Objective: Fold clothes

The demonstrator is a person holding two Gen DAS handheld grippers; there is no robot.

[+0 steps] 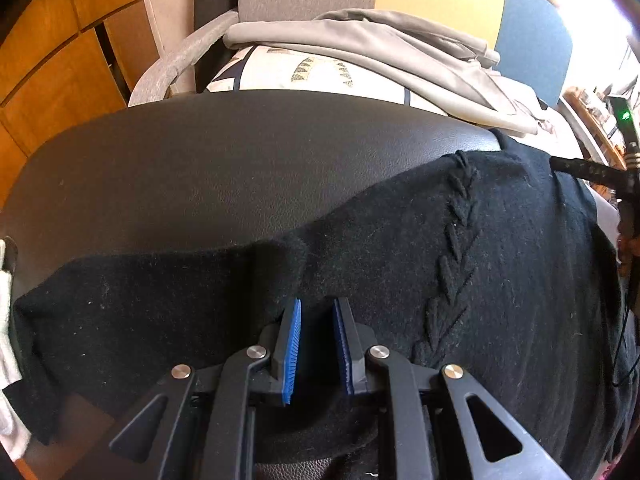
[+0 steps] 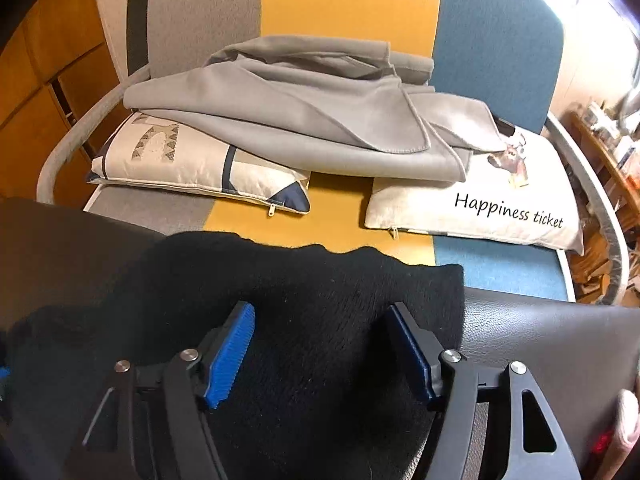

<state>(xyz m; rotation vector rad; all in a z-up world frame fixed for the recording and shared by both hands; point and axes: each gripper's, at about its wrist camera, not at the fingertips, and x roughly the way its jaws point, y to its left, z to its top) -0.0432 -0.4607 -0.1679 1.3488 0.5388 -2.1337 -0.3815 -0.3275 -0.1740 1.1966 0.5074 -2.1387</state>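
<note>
Jaws of the left gripper (image 1: pixel 316 344) stand close together with a narrow gap, low over the black sweater (image 1: pixel 460 280), right at a raised fold where a sleeve meets the body. Whether cloth sits between the blue pads (image 1: pixel 294 344) is hard to tell, since the dark knit blends with the shadow in that gap. The sweater lies spread over a dark leather surface (image 1: pixel 200 160), with a braided cable line running up its front and one sleeve stretched toward the left edge. If the sleeve is to be folded across, the grip should take only the top layer near that ridge, then lift just enough to carry it flat over the body without dragging the rest.

From the right wrist view, the right gripper (image 2: pixel 320 344) has its jaws spread wide, hovering over the sweater's far hem edge (image 2: pixel 320 252) and holding nothing. It could press down there to keep the cloth from sliding on the smooth leather.

Beyond the leather edge sits a striped sofa (image 2: pixel 352 0) with two cushions (image 2: pixel 192 160) and a gray garment (image 2: pixel 300 120) piled loosely on top. The sweater's hem hangs near that edge, so a hard pull could send it off. A white cloth (image 1: pixel 6 320) lies at the left border.
</note>
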